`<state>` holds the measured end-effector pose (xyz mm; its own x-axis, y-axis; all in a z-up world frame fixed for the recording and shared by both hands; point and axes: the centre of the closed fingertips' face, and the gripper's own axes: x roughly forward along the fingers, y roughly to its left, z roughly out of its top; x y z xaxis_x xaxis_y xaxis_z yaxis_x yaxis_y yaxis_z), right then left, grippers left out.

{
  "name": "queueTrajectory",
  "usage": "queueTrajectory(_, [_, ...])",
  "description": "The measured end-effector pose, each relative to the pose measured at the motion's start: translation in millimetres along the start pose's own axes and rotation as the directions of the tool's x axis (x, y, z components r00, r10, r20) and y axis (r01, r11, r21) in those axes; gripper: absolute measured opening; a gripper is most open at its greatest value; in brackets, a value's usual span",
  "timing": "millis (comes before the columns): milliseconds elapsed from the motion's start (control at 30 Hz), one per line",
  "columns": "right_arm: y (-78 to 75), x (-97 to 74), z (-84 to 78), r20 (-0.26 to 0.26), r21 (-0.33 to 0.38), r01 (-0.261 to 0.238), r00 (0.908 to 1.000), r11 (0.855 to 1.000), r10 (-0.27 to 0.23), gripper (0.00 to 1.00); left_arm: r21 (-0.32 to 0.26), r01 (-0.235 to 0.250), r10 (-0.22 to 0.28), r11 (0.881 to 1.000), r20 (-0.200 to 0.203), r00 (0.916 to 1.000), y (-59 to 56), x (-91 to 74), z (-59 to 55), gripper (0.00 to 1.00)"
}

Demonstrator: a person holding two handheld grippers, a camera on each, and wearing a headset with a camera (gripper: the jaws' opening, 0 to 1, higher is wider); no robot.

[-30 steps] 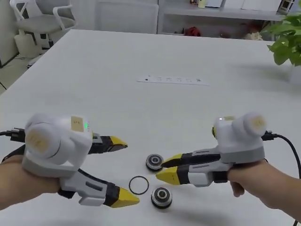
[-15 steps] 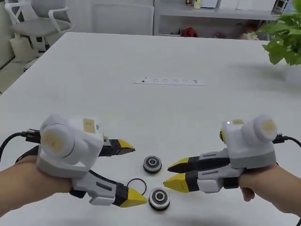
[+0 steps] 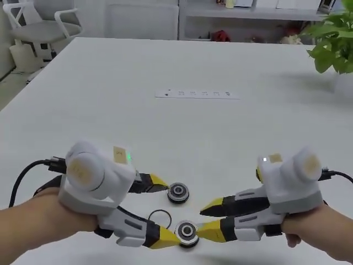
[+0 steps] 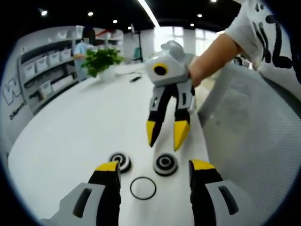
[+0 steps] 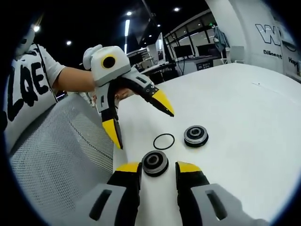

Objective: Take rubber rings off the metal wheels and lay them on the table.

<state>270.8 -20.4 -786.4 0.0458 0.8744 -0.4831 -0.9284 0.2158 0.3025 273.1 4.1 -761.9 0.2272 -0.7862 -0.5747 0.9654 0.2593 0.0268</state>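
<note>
Though beside both wheels (image 4: 119, 161) (image 4: 165, 164), loose ring (image 4: 143, 188) apart.

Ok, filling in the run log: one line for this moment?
ring: loose on table | left gripper: open, by ring | right gripper: open, tips at near wheel | far wheel: free

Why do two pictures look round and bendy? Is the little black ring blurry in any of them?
Left gripper view: the fisheye lens curves the table edge, ceiling lamps glare as bright spots, the rubber ring looks sharp. Right gripper view: same bending, ring crisp too. Head view: straight lines, soft even light, faint shadows by the metal wheels, no glare.
</note>
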Motion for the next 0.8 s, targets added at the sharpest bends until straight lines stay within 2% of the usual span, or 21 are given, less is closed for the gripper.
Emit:
queueTrajectory(200, [2.3, 2.3, -8.5, -0.021, -0.043, -0.004, 0.9998, 0.999, 0.003, 0.25, 0.001, 0.028, -0.028, 1.000, -0.015, 0.9995, -7.1, 8.0, -2.6, 0.54])
queueTrajectory(400, [3.8, 6.2, -14.3, -0.040, -0.068, -0.012, 0.9992, 0.998, 0.009, 0.24, -0.002, 0.056, -0.056, 0.998, -0.030, 0.9980, -12.3, 14.8, -5.0, 0.45])
queueTrajectory(633, [2.3, 9.7, -16.1, -0.044, -0.090, -0.008, 0.9990, 0.996, 0.004, 0.23, -0.015, 0.068, -0.069, 0.998, -0.032, 0.9971, -14.6, 20.8, -6.7, 0.37])
queueTrajectory(800, [3.2, 12.6, -17.8, -0.051, -0.101, -0.012, 0.9987, 0.995, 0.007, 0.23, 0.006, 0.071, -0.071, 0.997, -0.045, 0.9965, -15.6, 24.3, -9.4, 0.28])
